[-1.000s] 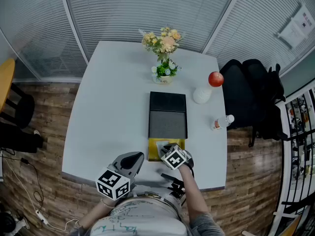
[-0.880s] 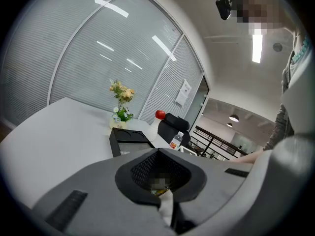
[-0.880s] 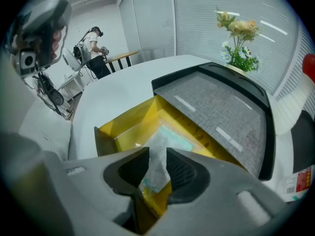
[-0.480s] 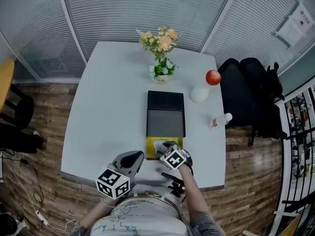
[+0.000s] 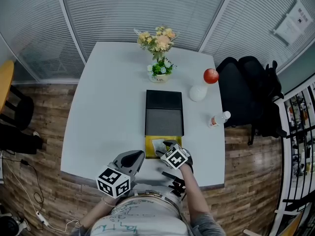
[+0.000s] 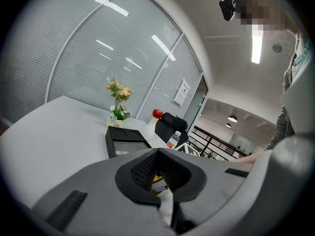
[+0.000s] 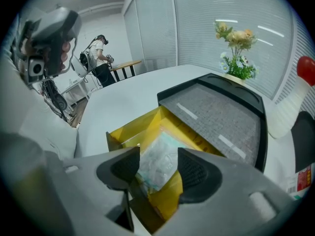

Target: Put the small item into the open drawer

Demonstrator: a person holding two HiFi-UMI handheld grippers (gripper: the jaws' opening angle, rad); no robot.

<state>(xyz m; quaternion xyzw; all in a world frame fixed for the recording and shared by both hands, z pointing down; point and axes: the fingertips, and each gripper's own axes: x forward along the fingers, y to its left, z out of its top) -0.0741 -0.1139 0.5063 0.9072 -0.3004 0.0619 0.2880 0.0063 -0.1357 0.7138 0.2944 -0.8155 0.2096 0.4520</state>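
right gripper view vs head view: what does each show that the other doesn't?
Only the right gripper view: how the right gripper stands, jaws apart and just opened, the packet between them but unpressed; also a person far behind. Only the head view: the left gripper, the black chair, the wood floor. Both: packet, yellow drawer, black box, flowers, red-capped white bottle.
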